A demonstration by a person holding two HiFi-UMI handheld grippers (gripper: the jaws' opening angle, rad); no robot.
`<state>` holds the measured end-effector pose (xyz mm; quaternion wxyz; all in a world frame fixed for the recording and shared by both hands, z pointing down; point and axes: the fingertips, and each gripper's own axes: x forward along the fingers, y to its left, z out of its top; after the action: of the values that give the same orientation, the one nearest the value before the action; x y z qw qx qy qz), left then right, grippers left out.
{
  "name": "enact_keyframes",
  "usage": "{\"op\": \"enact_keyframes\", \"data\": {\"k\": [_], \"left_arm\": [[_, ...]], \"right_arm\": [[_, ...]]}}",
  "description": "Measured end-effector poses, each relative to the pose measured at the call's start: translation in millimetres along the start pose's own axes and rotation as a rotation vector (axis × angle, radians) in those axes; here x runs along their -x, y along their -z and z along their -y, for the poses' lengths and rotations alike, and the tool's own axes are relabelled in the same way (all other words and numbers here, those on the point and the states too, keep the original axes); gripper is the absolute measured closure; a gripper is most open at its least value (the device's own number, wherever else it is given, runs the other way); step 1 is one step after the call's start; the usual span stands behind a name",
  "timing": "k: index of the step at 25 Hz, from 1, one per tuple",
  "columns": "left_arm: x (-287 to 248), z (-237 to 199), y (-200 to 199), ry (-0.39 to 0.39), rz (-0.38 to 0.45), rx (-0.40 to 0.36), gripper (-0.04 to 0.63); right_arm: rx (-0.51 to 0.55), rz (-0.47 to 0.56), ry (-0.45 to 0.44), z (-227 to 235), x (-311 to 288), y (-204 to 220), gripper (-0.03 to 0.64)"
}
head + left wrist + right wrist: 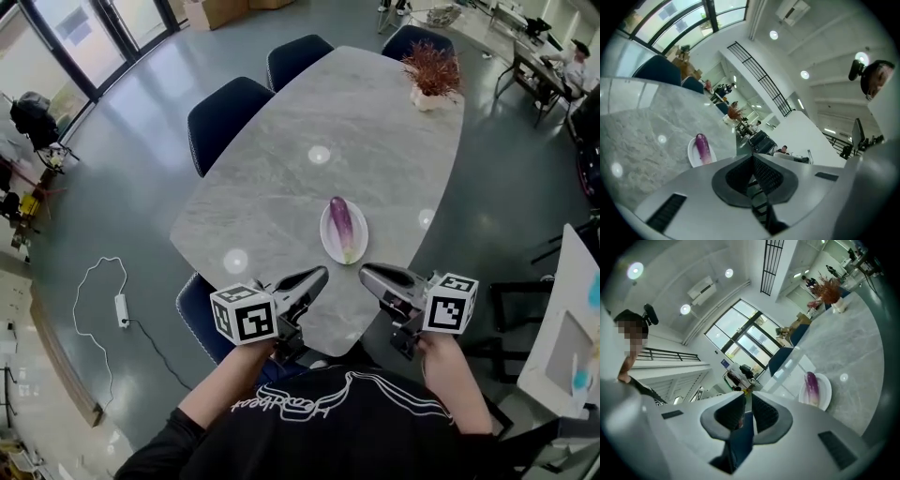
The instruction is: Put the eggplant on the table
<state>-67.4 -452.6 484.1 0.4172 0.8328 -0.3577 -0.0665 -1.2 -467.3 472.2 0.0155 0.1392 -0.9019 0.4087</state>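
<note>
**Sam:** How many eggplants were there?

**Mia:** Just one. The purple eggplant [342,228] lay on one white plate [324,234]. The plate sat on the grey table [281,178], near the edge closest to the person. So the eggplant was on the plate, not on the bare table top.

**Sam:** And how many grippers?

**Mia:** Two. The left gripper [323,274] and the right gripper [364,272] were held side by side over the near edge of the table, close to the plate. Each one had one cube with black and white squares on it, so that made two cubes [244,314].

**Sam:** Were the jaws apart?

**Mia:** No. In the left gripper view the jaws were pressed together with nothing between them. In the right gripper view the jaws were together too, and they held nothing. Both grippers were apart from the eggplant and the plate.

**Sam:** What else was on the table?

**Mia:** One small plant [431,70] with red-brown leaves in a white pot. It stood far off, at the other end.

**Sam:** Any chairs?

**Mia:** Four dark blue chairs [230,117] stood around the table.

**Sam:** And on the floor?

**Mia:** One white power strip [122,309] with one long white cord lay on the grey floor [141,216], off to the left.
</note>
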Motion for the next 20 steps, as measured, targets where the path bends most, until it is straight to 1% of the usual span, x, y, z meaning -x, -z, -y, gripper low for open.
{"op": "enact_keyframes", "data": {"k": [5, 8, 11, 15, 17, 20], "left_arm": [[45.0, 63.8, 3.6, 0.043, -0.014, -0.183, 0.586], [68.6, 89.4, 12.8, 0.055, -0.022, -0.281, 0.586], [87.1, 110.0, 21.9, 0.077, -0.033, -0.361, 0.586], [101.7, 129.2, 34.8, 0.106, -0.037, -0.420, 0.586], [107.2, 134.2, 40.2, 0.111, -0.032, -0.432, 0.586], [112.3, 138.8, 48.5, 0.103, -0.022, -0.425, 0.586]], "right_arm": [[0.129, 0.026, 0.004, -62.5, 16.7, 12.6, 0.561], [0.204, 0.040, 0.017, -87.1, 29.8, 25.9, 0.561], [0.267, 0.056, 0.028, -110.2, 39.1, 36.6, 0.561], [0.317, 0.070, 0.102, -119.2, 50.9, 48.0, 0.561], [0.313, 0.082, 0.095, -124.1, 54.8, 53.4, 0.561], [0.332, 0.081, 0.099, -130.0, 60.6, 63.8, 0.561]]}}
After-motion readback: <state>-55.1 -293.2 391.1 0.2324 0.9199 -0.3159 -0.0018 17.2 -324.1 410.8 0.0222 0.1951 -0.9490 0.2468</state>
